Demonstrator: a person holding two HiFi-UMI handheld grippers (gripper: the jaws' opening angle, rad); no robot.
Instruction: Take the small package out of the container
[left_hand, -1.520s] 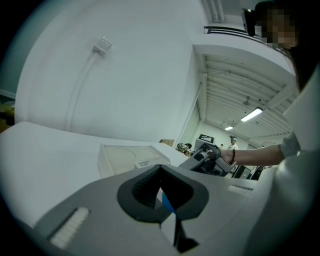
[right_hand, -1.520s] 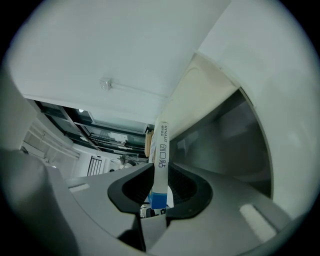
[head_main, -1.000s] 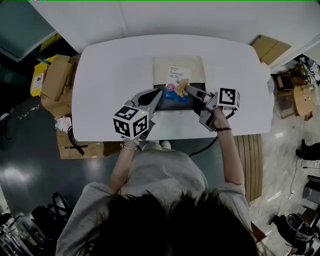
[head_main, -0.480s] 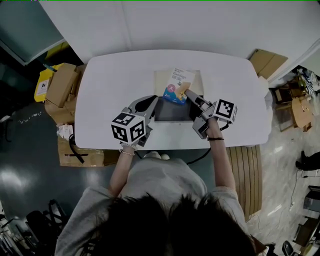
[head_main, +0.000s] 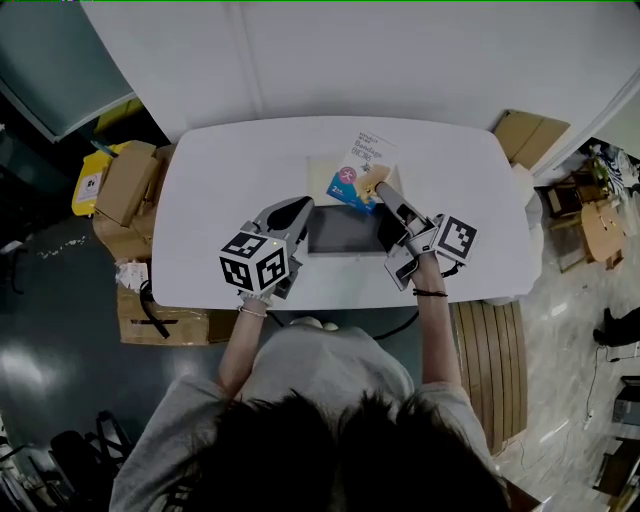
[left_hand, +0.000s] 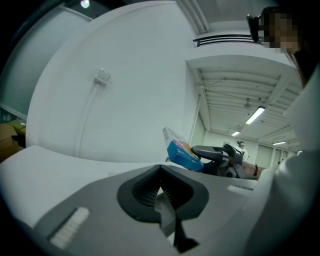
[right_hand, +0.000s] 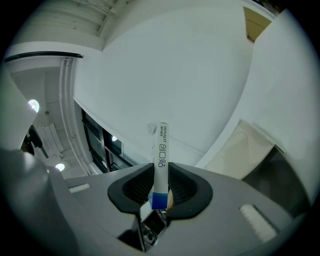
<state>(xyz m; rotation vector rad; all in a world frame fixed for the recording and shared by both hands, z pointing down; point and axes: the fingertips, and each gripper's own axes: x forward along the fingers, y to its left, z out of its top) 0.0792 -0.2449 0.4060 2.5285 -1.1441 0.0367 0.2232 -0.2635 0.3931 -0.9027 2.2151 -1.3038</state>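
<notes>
White-and-blue small package (head_main: 358, 168) is gripped at its blue end by the right gripper (head_main: 376, 186), with the jaws clamped on its two flat faces. The package is held tilted over the far right corner of the container (head_main: 345, 232), out of the dark interior. The left gripper (head_main: 298, 207) is noted at the container's left edge, jaws closed together with nothing between them. The container rests on the white tabletop (head_main: 225, 170). A beige flap (head_main: 318, 168) lies just beyond the container's far side.
</notes>
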